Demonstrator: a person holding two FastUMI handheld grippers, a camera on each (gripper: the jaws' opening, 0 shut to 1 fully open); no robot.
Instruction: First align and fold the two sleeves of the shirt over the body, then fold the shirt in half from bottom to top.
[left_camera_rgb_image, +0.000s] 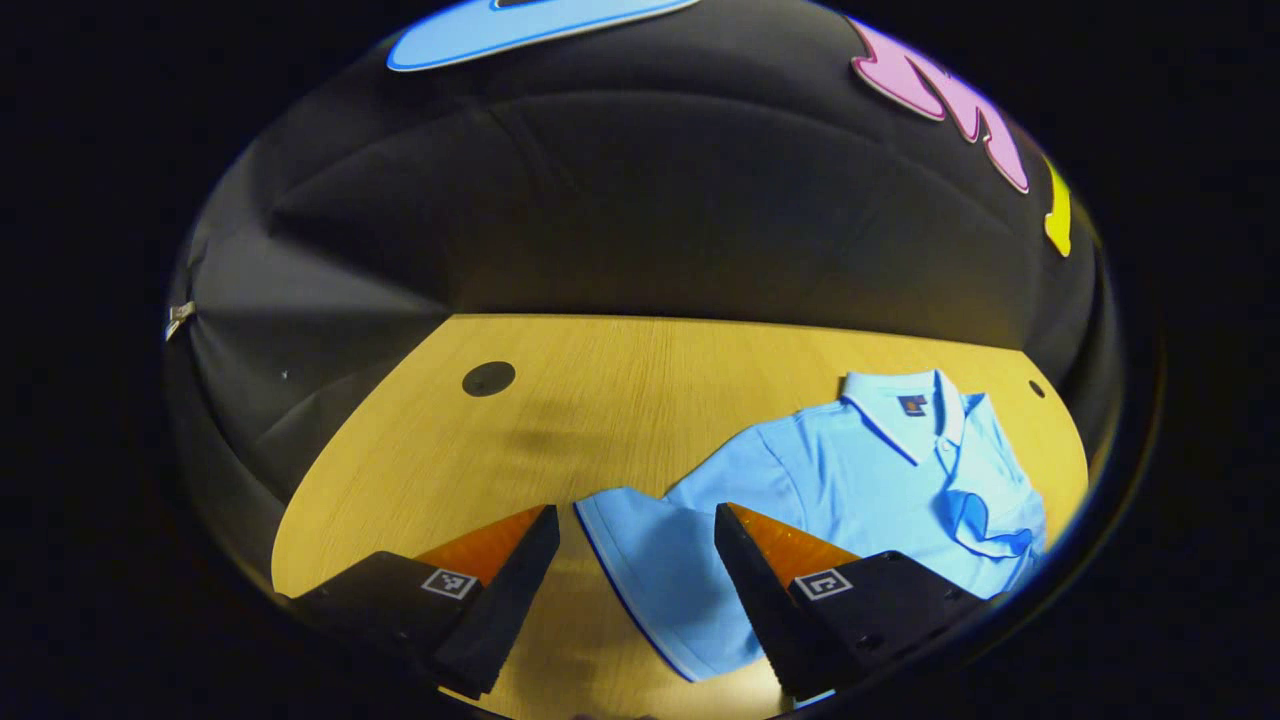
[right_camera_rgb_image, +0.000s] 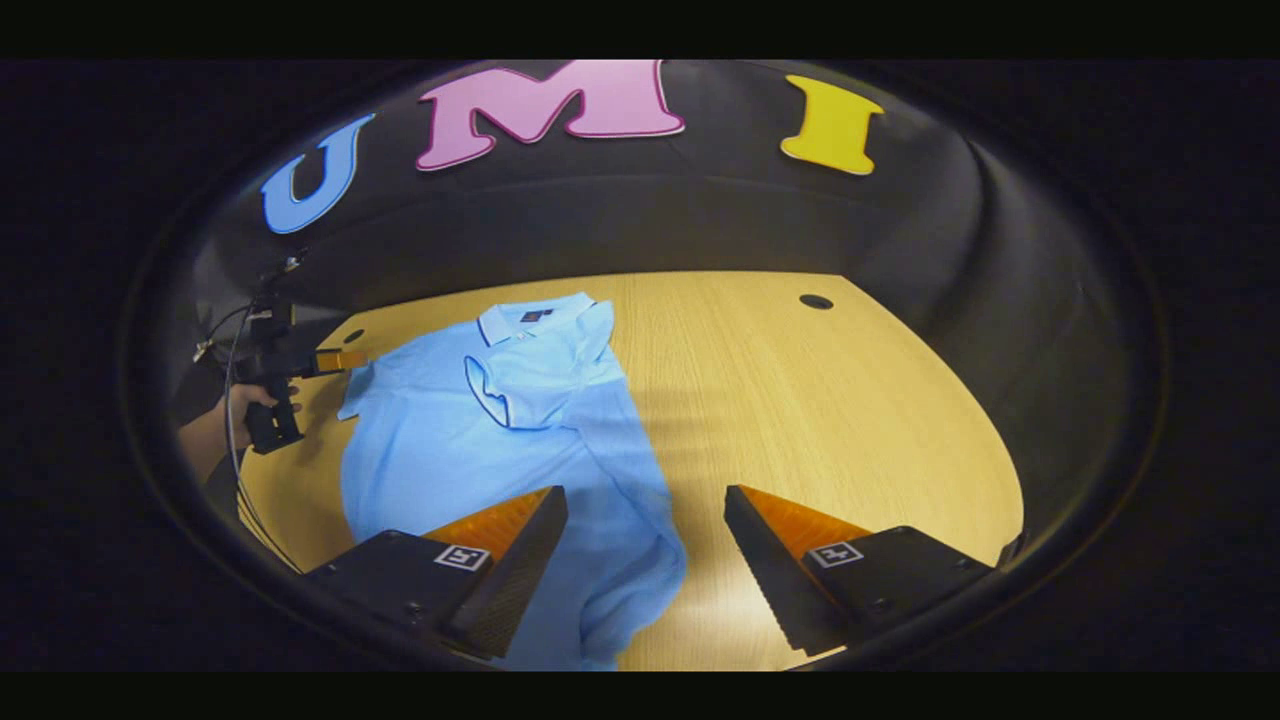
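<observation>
Two grippers hang over a wooden table (right_camera_rgb_image: 850, 400) where a light blue polo shirt (right_camera_rgb_image: 450, 430) lies face up, collar (right_camera_rgb_image: 530, 318) toward the black cloth wall. In the right gripper view, one short sleeve (right_camera_rgb_image: 520, 390) is already folded across the chest, while the other sleeve (left_camera_rgb_image: 650, 570) lies spread out flat at the shirt's far side. The right gripper (right_camera_rgb_image: 645, 555) has its fingers wide apart and grips nothing; the shirt's lower edge runs between them, near its own left finger. The left gripper (left_camera_rgb_image: 637, 575) also stands wide, holding nothing, with the cuff of the flat sleeve showing in the gap between its fingers. In the right gripper view that same gripper shows far off at the left, held by a hand (right_camera_rgb_image: 250, 400) just beside the flat sleeve's end.
</observation>
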